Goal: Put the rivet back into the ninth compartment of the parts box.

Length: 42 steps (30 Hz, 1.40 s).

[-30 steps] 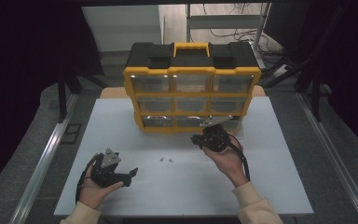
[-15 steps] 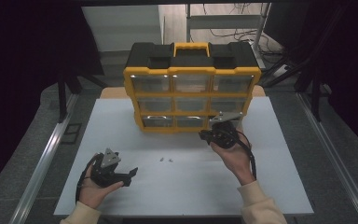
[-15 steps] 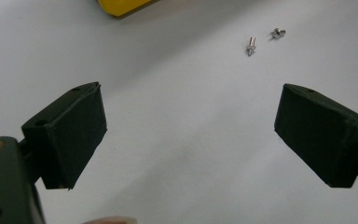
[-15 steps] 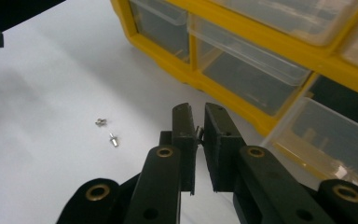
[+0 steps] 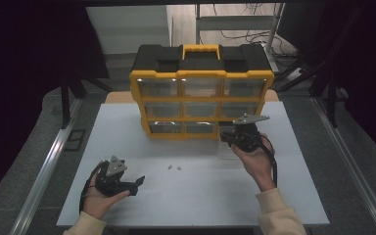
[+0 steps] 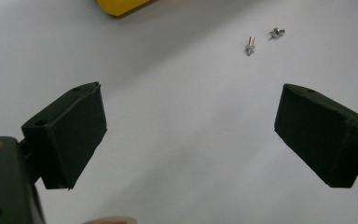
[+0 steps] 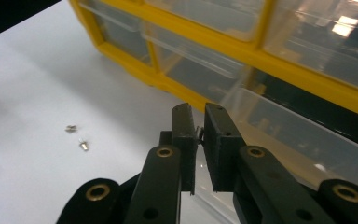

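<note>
A yellow and black drawer organiser (image 5: 201, 73) stands at the back of the white table (image 5: 196, 196). My right gripper (image 5: 226, 138) is at its lower right corner, shut on a small screw (image 7: 199, 134) pinched between the tips of my right gripper (image 7: 199, 122). Just beyond the jaws a clear drawer (image 7: 284, 128) stands pulled out of the bottom row. My left gripper (image 5: 136, 186) rests near the table's front left, open and holding nothing. Two loose screws (image 5: 174, 167) lie on the table between the hands, and beyond my left gripper (image 6: 191, 126) they are the two screws (image 6: 261, 39).
The organiser's other clear drawers (image 5: 198, 88) are pushed in. A corner of its yellow frame (image 6: 121, 5) is at the top of the left gripper view. Metal rails (image 5: 46, 166) run along both sides of the table.
My right gripper has moved to the right and farther back, up to the organiser's lower right drawer, still shut. The left gripper has stayed put.
</note>
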### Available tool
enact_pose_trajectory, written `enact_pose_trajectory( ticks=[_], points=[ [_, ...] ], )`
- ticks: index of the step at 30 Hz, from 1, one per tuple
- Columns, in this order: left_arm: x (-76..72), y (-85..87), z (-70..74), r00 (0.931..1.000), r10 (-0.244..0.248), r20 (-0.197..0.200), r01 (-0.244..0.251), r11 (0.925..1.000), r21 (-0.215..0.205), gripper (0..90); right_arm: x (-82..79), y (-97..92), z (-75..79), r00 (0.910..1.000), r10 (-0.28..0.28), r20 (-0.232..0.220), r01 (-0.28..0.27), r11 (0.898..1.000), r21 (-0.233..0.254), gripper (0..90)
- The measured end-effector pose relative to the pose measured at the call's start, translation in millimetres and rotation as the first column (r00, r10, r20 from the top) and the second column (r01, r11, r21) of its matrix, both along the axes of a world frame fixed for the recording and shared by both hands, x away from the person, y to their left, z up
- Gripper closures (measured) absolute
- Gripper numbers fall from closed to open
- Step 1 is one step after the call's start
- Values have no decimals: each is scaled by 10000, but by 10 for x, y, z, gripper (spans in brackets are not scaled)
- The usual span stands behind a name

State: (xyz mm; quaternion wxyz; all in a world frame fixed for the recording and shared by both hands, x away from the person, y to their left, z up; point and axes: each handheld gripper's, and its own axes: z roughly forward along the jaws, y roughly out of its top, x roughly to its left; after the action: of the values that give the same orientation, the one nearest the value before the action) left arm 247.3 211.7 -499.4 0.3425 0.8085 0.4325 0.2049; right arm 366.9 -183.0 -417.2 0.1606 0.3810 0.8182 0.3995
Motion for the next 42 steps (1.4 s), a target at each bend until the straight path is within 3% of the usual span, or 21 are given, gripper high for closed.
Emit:
enact_pose_trajectory(
  ticks=[10, 26, 42],
  points=[
    [-1, 6, 2, 10000, -2, -9, 2, 10000, 2, 93, 70, -202, -20, 9973, -733, -90, 734, 9972, 164, 830],
    [1, 14, 1, 10000, 8, -29, -8, 10000, -15, 93, 128, -360, -59, 9858, -1678, 100, 1681, 9847, -448, 830],
    [3, 13, -1, 10000, 2, -42, -2, 10000, -12, 93, 159, -421, -83, 9822, -1875, 89, 1877, 9809, -507, 828]
  ],
)
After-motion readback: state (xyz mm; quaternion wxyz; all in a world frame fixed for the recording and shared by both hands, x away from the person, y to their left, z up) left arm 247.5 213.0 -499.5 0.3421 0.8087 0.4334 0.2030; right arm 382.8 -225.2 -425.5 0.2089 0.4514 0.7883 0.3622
